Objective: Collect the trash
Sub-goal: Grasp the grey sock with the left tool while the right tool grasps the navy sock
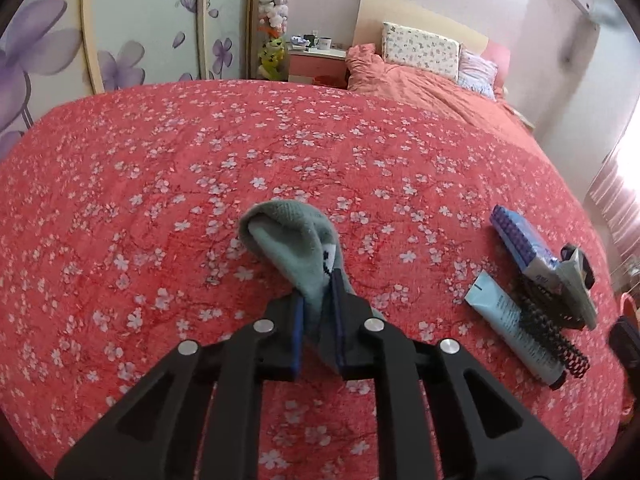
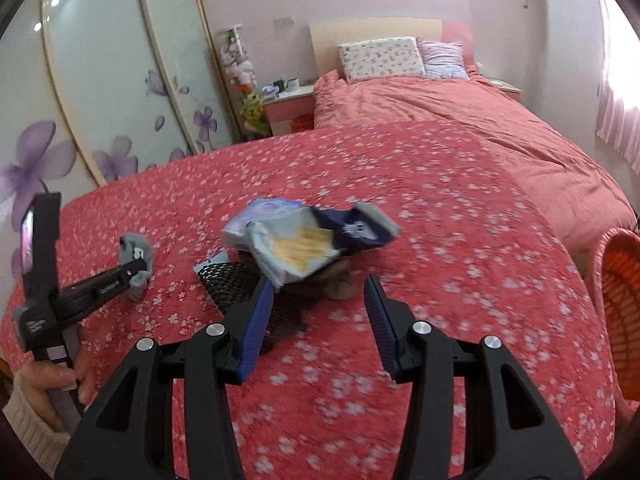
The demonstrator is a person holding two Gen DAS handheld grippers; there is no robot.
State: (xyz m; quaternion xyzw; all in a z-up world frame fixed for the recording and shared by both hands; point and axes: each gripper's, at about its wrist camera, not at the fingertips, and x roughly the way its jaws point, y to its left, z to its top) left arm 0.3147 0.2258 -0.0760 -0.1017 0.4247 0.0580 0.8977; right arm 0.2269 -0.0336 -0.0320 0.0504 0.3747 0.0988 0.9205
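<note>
Bedspread (image 1: 360, 140) is coral red with little white blossoms, sock (image 1: 296, 248) between the left tongs is plain grey-green, basket (image 2: 624, 300) right of the right tongs is orange.

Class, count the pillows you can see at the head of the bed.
2. The floral white pillow leans against the headboard; the pink striped pillow sits beside it toward the window. Others may be hidden behind.

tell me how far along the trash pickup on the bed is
Nothing visibly binned yet; the orange basket at the bed's right edge shows no contents from here. In hand: the left gripper is shut on a grey-green sock. The right gripper is open, short of the snack wrapper. Left on the bedspread: that wrapper, a tube, a hairbrush and a tissue pack.
</note>
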